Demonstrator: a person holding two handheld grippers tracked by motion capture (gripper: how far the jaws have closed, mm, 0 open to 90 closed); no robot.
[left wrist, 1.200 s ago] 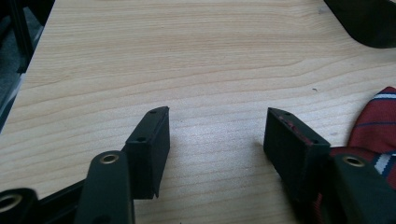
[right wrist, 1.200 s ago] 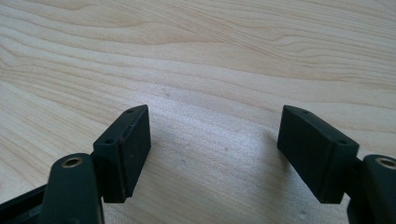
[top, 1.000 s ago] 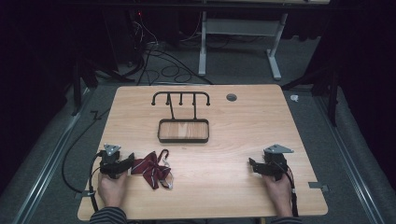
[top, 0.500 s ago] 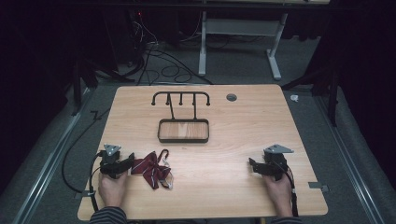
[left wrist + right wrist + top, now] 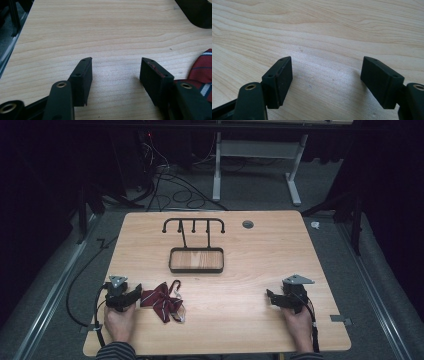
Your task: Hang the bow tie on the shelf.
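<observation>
Striped tie lies just beside the left gripper; jaws apart, closing, nothing between.

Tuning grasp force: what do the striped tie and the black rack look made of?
Striped tie: looks like woven fabric with a slight sheen; it lies crumpled in soft folds, maroon with pale stripes. Black rack: probably thin metal rod with a matt black coating, going by its slim rigid hooks and frame; its tray floor looks like wood.
</observation>
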